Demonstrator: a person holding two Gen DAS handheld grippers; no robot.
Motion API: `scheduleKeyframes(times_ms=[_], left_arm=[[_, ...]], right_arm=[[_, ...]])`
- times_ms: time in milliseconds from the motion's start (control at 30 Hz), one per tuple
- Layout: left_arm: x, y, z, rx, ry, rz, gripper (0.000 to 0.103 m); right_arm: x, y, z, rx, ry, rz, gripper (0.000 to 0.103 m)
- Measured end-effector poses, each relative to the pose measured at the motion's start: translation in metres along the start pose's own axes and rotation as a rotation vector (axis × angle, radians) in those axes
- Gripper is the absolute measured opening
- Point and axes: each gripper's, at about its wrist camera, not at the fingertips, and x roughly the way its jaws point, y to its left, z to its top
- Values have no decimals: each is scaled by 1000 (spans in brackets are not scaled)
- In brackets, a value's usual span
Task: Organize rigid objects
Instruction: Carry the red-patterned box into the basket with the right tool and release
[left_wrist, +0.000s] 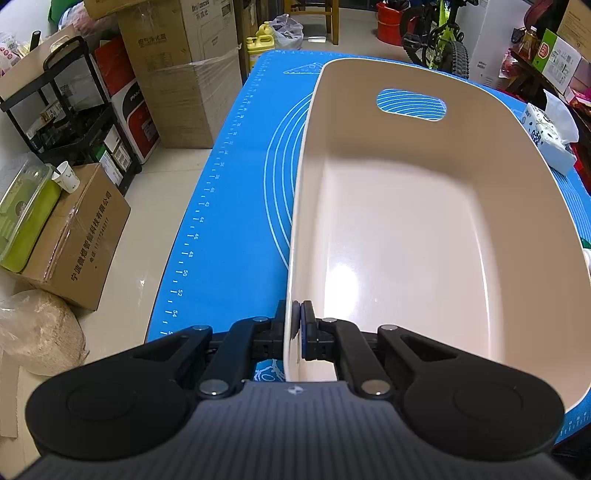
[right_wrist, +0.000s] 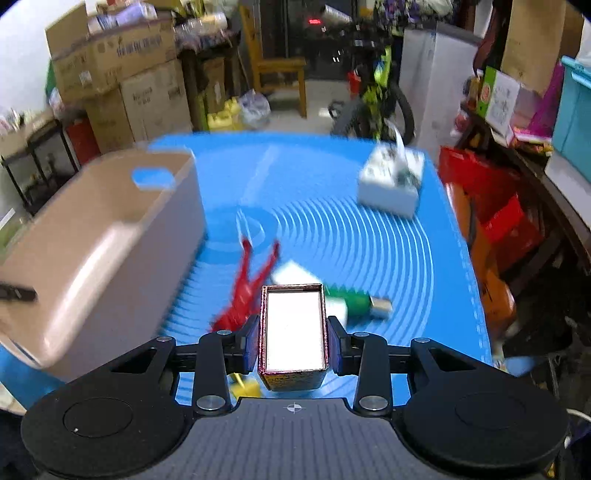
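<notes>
Beige plastic bin (left_wrist: 424, 229): rectangular, glossy, with an oval handle cut-out in its far wall; it stands on the blue silicone mat (left_wrist: 236, 206) covering the surface, toward the left side, and the left wrist view shows nothing inside it.
Progress: early, by my reading; no item lies in the bin, and one is in hand.
Small open-topped box (right_wrist: 293, 330): dark red rim, white inside, patterned lower side; it is held above the mat, to the right of the bin and apart from it.
Left to sort: a red plastic figure (right_wrist: 245, 291), a green and white cylindrical piece with a metal end (right_wrist: 360, 304), a white block (right_wrist: 293, 271) behind them, and a yellow bit (right_wrist: 247, 387) under the box; blur makes their exact kind hard to tell.
Left gripper (left_wrist: 298, 334): jaws nearly together, pinching the bin's near-left wall, one pad outside and one inside.
Right gripper (right_wrist: 293, 343): jaws about half apart, pressed on the two sides of the small box.
White tissue pack (right_wrist: 391, 184): at the far right of the mat, well apart from the rest; probably not part of the sorting.
</notes>
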Motion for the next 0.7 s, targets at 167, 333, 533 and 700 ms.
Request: scheduleKeyframes(times_ms=[167,333,533,700], left_arm=[[1,0,0,7,2,-3,8],[1,-1,0,21,1,4,8],[2,-3,-1,25,1,7,8],[2,-4,-1,31,4,10,8]], right_arm=[[-14,21,36,-14,-94,61,44],[-14,52,64,-29,-153,132,44],[1,90,81,-43,-160,211,44],[23,130,82,-99,-109,236,44]])
